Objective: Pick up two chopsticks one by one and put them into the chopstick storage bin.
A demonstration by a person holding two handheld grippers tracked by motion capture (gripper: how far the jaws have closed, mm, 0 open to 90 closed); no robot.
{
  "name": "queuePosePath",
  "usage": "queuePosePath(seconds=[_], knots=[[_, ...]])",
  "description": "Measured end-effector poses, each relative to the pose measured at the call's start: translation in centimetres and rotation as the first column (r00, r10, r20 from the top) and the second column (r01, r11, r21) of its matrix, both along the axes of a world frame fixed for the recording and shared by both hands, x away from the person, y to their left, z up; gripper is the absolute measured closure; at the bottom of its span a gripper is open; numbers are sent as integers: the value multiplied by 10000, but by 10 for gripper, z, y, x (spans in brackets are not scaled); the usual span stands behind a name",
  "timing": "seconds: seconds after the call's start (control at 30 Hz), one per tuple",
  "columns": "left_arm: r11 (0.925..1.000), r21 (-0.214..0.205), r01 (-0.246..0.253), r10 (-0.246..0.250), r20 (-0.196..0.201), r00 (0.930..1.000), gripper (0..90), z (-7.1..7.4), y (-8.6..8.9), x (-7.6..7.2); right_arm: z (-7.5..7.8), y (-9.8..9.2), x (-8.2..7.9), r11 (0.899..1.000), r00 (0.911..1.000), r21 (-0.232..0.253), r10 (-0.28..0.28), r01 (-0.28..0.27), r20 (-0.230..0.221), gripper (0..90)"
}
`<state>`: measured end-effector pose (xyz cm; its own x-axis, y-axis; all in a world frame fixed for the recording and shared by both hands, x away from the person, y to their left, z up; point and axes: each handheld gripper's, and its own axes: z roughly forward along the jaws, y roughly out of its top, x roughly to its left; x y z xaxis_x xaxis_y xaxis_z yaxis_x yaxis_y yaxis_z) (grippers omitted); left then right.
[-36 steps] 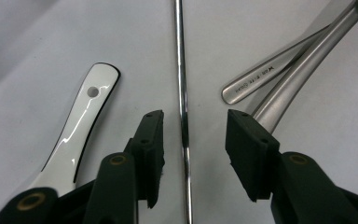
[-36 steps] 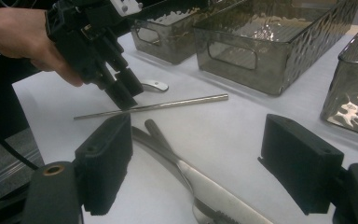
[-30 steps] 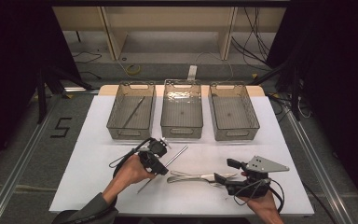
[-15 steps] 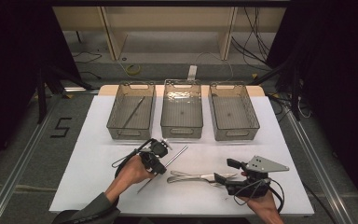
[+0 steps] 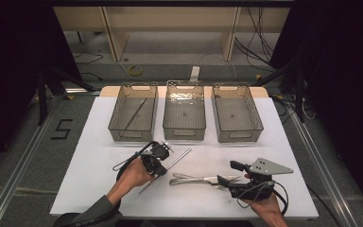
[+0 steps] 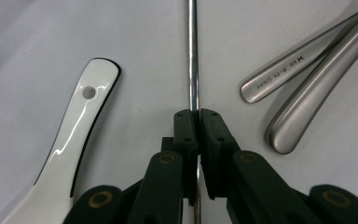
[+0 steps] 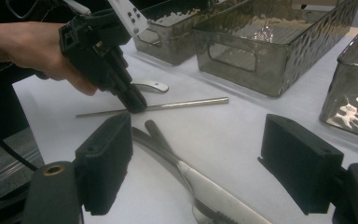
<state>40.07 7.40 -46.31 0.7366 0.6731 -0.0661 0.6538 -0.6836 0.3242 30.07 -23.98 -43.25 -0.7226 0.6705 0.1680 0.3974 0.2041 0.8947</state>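
Left gripper (image 6: 198, 122) clamps metal rod (image 6: 193, 51) between white spoon (image 6: 77, 135) and cutlery handles (image 6: 303, 88)

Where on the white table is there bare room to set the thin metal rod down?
Bare patches: the white table left of the left tool, and the strip right of the right-hand clear plastic bin. Crowded: the middle front, around the thin metal rod and steel cutlery.
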Motion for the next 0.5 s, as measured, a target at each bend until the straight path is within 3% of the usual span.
queuePosePath(seconds=[0.3, 0.5], knots=[[9999, -124, 35, -34, 91, 10000, 854, 1, 2, 0, 0, 0, 0, 10000, 10000, 0, 19, -19, 35, 259], [9979, -646, 36, -12, 367, 9993, 855, 14, 8, -2, 1, -1, 0, 10000, 10000, 73, -21, 21, 53, 260]])
